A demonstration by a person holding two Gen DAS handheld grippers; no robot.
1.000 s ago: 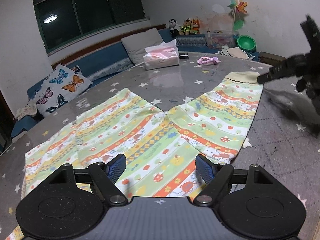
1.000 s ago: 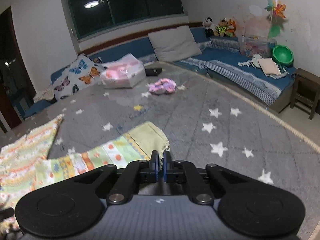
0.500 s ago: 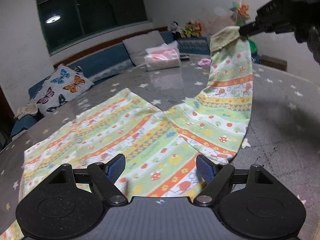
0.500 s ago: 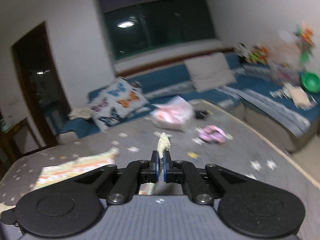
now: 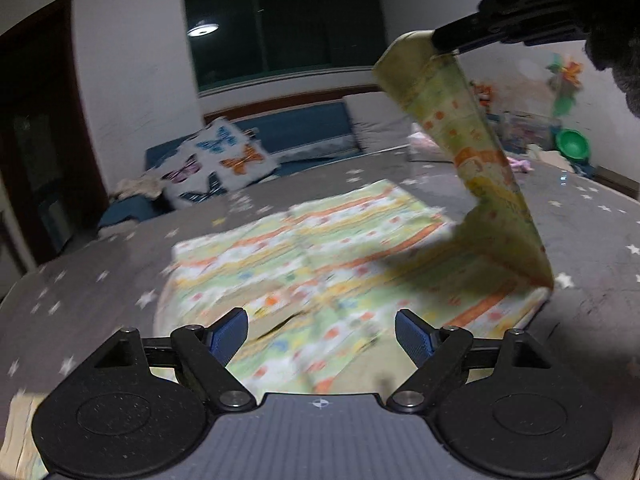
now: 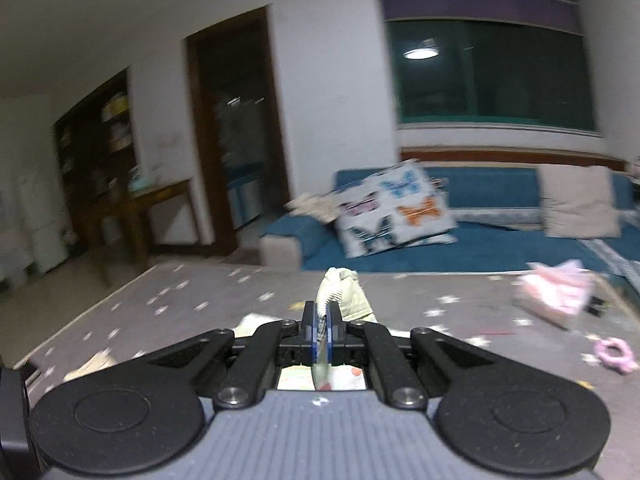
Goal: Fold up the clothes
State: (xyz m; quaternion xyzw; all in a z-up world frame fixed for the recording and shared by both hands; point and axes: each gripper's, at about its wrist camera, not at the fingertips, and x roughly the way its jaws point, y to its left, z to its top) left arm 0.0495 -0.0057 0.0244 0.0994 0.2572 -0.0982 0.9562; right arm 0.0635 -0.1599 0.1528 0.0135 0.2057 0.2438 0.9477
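Note:
A pair of striped children's pants (image 5: 304,264), green, orange and white, lies flat on the grey star-patterned table (image 5: 80,288). My right gripper (image 6: 321,328) is shut on the pale yellow cuff (image 6: 340,292) of one leg; in the left wrist view it (image 5: 436,42) holds that leg (image 5: 480,168) high above the table, folded over the rest. My left gripper (image 5: 322,332) is open and empty, low over the near edge of the pants.
A tissue pack (image 6: 556,292) and a pink hair tie (image 6: 614,354) lie on the far part of the table. A blue sofa (image 6: 480,240) with a butterfly pillow (image 6: 396,212) stands behind. A green bowl (image 5: 574,144) is at the right.
My right gripper has lifted the pant leg by its cuff and swung it up and leftward over the pants. My left gripper has stayed open and has turned to the left.

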